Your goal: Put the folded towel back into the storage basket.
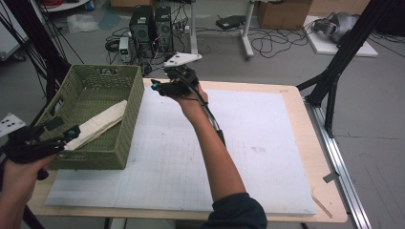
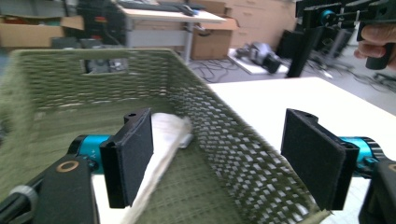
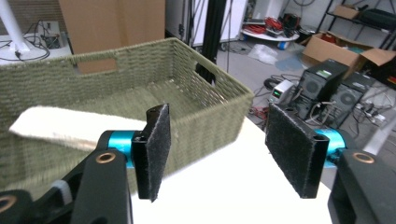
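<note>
- Cloth (image 1: pixel 99 125) lies folded in basket (image 1: pixel 125 138), one end propped on near wall, just past left gripper (image 1: pixel 67 136) jaws.
- Left jaws apart, nothing between them; the basket's near corner sits between them in left gripper view, cloth (image 2: pixel 159 144) behind one jaw.
- Right gripper (image 1: pixel 160 87) raised beside basket's far corner, jaws wide apart, empty.
- Looks mostly done: cloth in basket; left is pushing it fully flat, maybe.
- Basket wall stands in the way of a reach; mat (image 1: pixel 267 143) bare.

Even indoor light, soft shadows, slight blur
</note>
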